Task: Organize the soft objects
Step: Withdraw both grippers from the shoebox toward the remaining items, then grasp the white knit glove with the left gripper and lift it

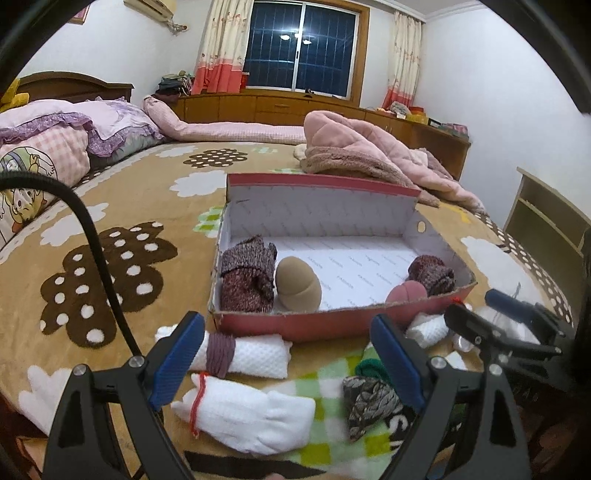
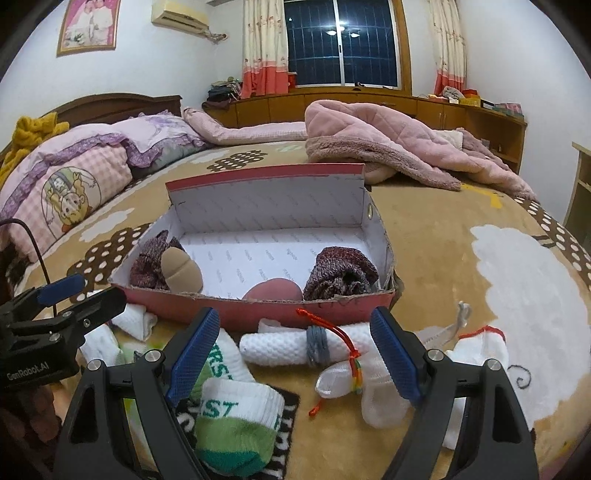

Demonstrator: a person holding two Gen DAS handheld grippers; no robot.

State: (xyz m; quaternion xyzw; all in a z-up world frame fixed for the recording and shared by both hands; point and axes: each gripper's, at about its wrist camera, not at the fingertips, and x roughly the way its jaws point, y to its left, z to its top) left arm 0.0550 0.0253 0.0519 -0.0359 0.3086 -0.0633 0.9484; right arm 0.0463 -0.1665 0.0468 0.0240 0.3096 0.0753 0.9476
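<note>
Approx. half done: box (image 1: 332, 325) held 4 soft items; white rolls (image 2: 280, 347), socks (image 2: 236, 428) etc. lay outside on bed. Both jaws stood apart, empty.

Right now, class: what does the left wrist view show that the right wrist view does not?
Only the left wrist view shows a white roll tied with a purple band and a dark leaf-patterned bundle. Only the right wrist view shows a framed picture and a white roll with a grey band. Both share the red box holding a tan egg-shaped item.
</note>
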